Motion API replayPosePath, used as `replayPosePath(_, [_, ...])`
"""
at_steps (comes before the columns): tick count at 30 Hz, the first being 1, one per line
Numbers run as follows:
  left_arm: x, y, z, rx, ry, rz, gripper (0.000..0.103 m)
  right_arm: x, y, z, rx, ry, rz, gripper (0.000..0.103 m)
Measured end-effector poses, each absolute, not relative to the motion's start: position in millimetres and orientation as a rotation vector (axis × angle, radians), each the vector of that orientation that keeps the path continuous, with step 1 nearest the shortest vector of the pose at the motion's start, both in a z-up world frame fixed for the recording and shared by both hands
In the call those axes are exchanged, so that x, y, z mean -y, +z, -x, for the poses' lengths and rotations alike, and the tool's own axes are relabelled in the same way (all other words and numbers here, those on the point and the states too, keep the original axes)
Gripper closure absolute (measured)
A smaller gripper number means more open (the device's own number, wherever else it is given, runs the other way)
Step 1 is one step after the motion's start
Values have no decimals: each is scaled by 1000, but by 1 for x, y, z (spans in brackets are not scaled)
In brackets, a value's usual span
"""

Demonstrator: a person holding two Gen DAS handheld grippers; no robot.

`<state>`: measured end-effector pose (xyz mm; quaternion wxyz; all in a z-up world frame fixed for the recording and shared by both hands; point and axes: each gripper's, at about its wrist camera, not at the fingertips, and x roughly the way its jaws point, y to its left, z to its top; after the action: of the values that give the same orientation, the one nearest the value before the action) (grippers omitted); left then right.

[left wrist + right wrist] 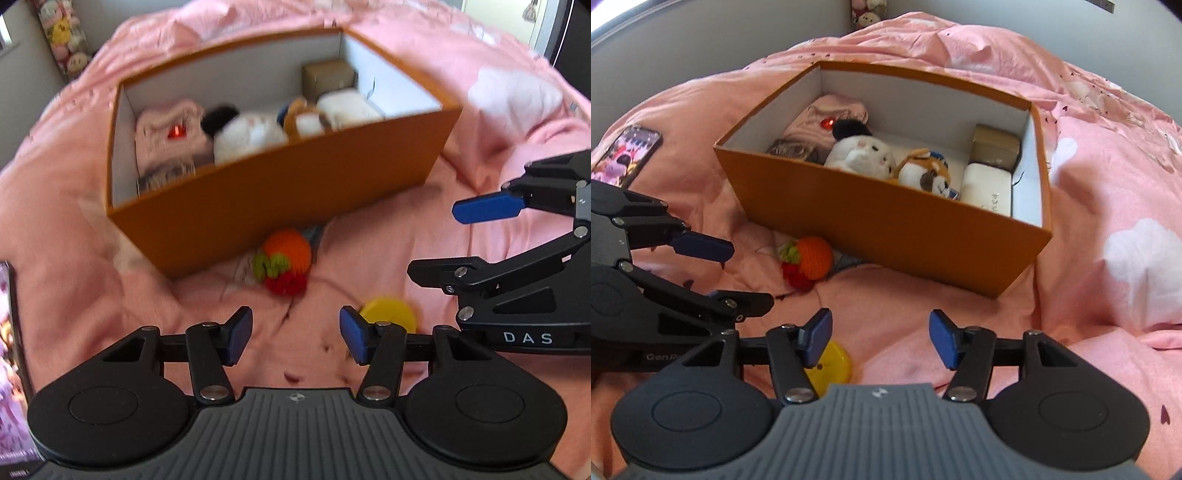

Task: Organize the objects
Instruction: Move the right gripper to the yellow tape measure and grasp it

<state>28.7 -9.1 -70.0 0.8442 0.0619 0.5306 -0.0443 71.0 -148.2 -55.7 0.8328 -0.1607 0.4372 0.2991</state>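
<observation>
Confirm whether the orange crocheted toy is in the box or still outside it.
Outside. The orange crocheted toy lies on the pink bedding against the near wall of the orange box, whose top is open.

A bed covered by a pink quilt (960, 44) is seen. On it are laid an orange box (886, 225), a crocheted orange toy (812, 262) near it, a yellow disc (834, 365) nearer, and a phone (626, 155) far left.

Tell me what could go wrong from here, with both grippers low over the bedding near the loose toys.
1. The left gripper and right gripper hang close together; they may collide.
2. The crocheted orange toy sits against the orange box, so a finger could shove the wall.
3. The yellow disc lies flat on soft pink bedding; pads may pinch fabric.
</observation>
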Motion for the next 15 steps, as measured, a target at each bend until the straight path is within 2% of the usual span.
replayPosePath(4, [1,-88,-28,-1226,-71,-109,42,137,-75,-69,-1019,689,396,44])
replayPosePath(15, [-11,-79,-31,-1225,-86,-97,42,114,-98,-72,-1097,791,475,49])
